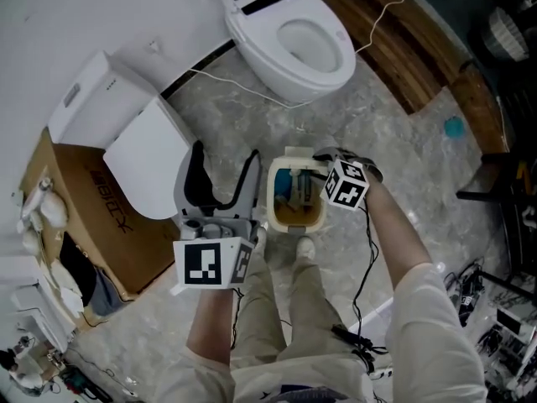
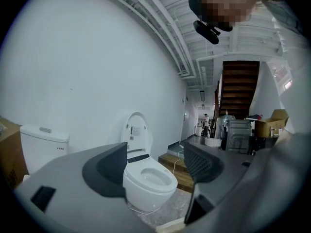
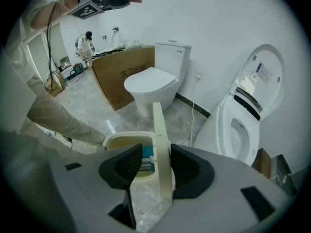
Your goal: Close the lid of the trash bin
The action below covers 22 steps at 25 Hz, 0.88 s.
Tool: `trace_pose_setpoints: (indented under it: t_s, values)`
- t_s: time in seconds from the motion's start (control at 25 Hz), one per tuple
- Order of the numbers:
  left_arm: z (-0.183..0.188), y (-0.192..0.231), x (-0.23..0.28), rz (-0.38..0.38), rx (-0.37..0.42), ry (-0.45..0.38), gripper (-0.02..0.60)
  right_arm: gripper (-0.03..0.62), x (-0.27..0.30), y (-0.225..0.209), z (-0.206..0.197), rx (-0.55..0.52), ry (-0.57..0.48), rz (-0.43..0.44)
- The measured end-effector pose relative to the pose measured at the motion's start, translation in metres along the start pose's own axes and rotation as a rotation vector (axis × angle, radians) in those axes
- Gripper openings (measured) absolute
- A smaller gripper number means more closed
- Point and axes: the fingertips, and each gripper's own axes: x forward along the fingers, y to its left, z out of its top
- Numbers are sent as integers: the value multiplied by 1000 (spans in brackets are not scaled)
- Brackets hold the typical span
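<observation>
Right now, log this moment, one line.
bin open, lid upright | right hand-held gripper open around lid | left hand-held gripper open

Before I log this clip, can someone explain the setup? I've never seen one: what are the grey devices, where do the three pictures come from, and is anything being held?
There is no robot. A person standing on the grey marble floor holds a hand-held gripper in each hand. One picture comes from a camera on their head, looking down. The other two cameras ride on the grippers and look along their dark fingers.

The left gripper is open and empty, aimed at a white toilet with a raised seat cover. The right gripper straddles the upright cream plastic lid of the small cream trash bin. A gap shows on one side, so the lid isn't clamped.
</observation>
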Motion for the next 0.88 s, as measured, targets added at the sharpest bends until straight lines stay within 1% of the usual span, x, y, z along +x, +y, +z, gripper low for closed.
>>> trace_pose_setpoints:
  t_s: [0.12, 0.32, 0.56, 0.88]
  values:
    - [-6, -3, 1, -13, 0, 13, 341, 192, -3, 14, -1, 3, -20, 11]
    - [-19, -3, 1, -23, -4, 34, 341, 195, -7, 43, -5, 95, -74, 42]
    - [-36, -6, -1, -47, -10, 54, 342, 194, 1, 93, -15, 66, -63, 87]
    - [-61, -10, -7, -44, -24, 63, 342, 186, 21, 135, -31, 96, -65, 134]
